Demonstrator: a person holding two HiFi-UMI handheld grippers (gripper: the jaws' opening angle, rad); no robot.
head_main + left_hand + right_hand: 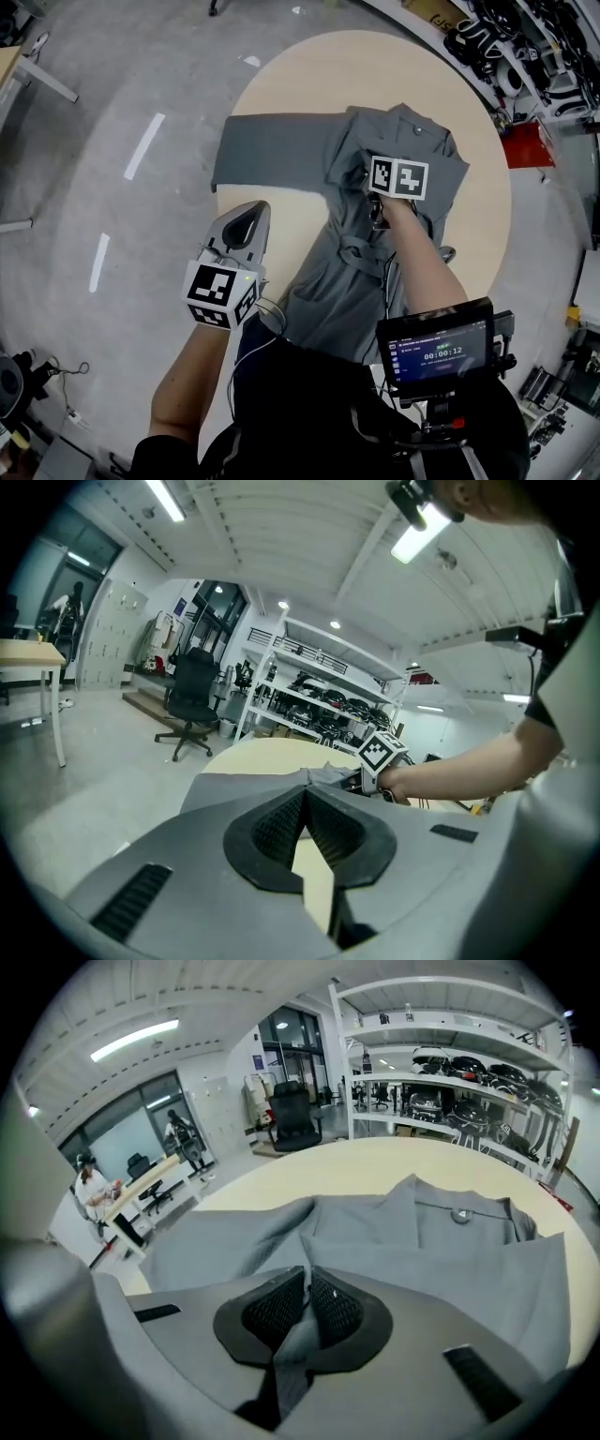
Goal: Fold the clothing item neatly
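A grey collared shirt [417,155] lies on the round pale table [281,75], one sleeve [272,150] stretched out to the left and the hem hanging over the near edge. My right gripper [363,178] is over the middle of the shirt, shut on a raised fold of its cloth; in the right gripper view the grey fabric [450,1260] runs up between the pads [281,1309] of the gripper [307,1283]. My left gripper [257,210] hovers at the table's near left edge, apart from the shirt [253,785]. This gripper [305,794] is shut with nothing in it.
A red box [527,145] and shelving with gear [497,47] stand beyond the table's right side. A screen [439,349] hangs at my chest. A black office chair [192,700] and a desk [19,66] stand off to the left on the grey floor.
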